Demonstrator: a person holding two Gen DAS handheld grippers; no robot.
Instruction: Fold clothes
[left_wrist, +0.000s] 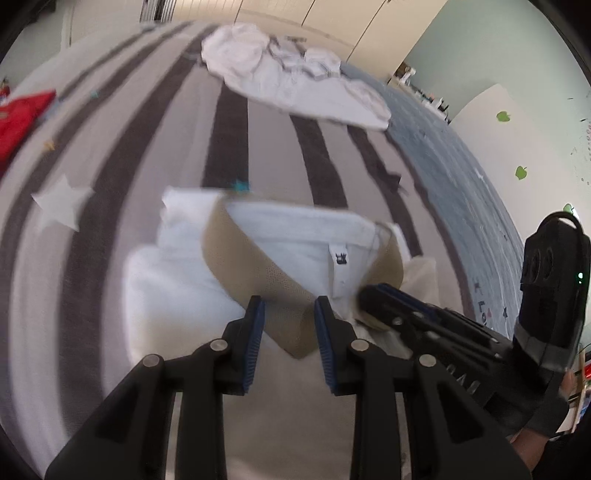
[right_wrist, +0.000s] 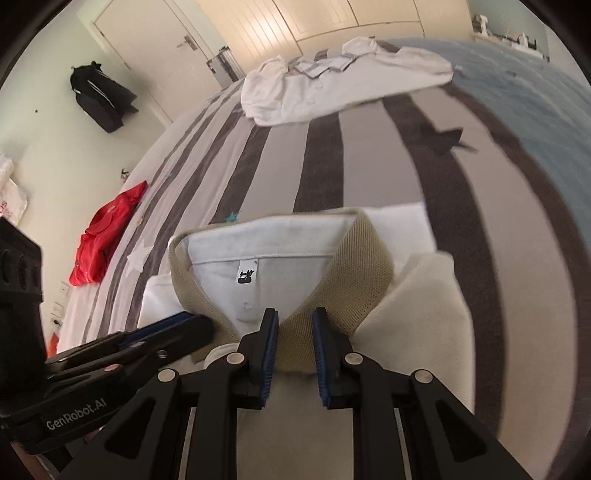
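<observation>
Soft and light, the polo shirt (right_wrist: 417, 295) will sag unless held at its tan collar (right_wrist: 354, 280), where left gripper (left_wrist: 290, 306) and right gripper (right_wrist: 295, 317) each pinch a collar point

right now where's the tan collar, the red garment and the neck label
tan collar (right_wrist: 365, 273), right wrist view, on its right-hand wing
red garment (right_wrist: 99, 251), right wrist view, on the middle of the crumpled cloth
neck label (right_wrist: 246, 276), right wrist view, on the dark logo
</observation>
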